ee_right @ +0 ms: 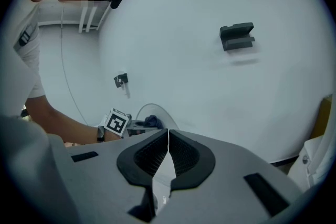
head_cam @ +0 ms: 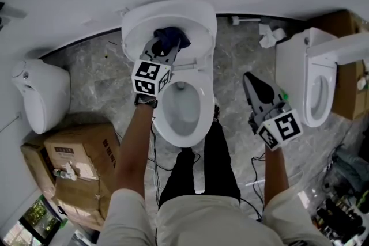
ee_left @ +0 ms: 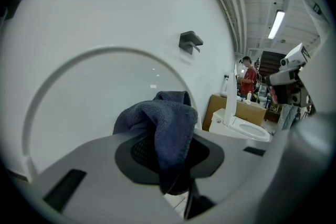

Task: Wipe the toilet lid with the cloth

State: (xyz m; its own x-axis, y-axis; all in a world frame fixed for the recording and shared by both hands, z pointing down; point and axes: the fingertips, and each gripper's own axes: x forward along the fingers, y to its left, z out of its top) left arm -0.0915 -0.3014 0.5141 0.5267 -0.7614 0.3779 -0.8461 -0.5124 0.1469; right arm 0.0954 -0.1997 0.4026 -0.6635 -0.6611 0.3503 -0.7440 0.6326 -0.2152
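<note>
**A:** Where's the cloth?

**B:** The dark blue cloth [ee_left: 170, 118] is pinched in the left gripper [ee_left: 170, 162]. The jaws are clamped on it, with a fold bunched above the pads and a tail hanging below. It sits in front of the raised toilet lid [head_cam: 141, 23], near the lid's middle.

**A:** Touching the lid?

**B:** Probably close against it, but the cloth itself hides the contact from the head view, so I can't say.

**A:** And the right gripper?

**B:** The right gripper [ee_right: 167, 150] has its pads pressed together with nothing between them. It hangs over the floor [head_cam: 230, 66], right of the toilet bowl [head_cam: 207, 112] and apart from it, facing the wall.

**A:** Room to move?

**B:** The lid's curved rim runs all round the cloth, with bare white surface on every side of it. A second toilet [head_cam: 311, 89] stands near the right gripper, on its right, and grey floor lies between the two toilets. On the left, cardboard boxes [head_cam: 81, 152] and a white wall-hung fixture [head_cam: 40, 95] sit beside the left arm, well apart from the lid.
</note>
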